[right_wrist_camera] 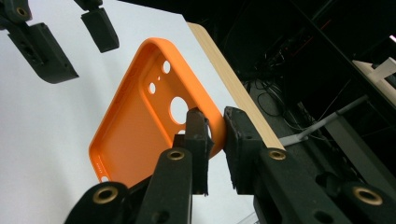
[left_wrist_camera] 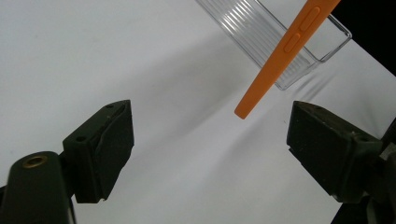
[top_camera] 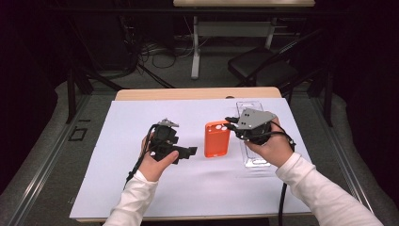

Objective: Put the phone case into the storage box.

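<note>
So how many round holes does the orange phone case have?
4 visible: on the orange phone case, one large by the right gripper, three smaller near its top corner. The jaw may hide more.

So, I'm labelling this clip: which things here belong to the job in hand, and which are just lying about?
In the job:
- orange phone case, pinched at its edge by the right tongs
- left tongs, open, nothing between them
- clear plastic tray under the right hand

Lying about:
- white sheet covering the table
- black chair behind
- floor cables
</note>
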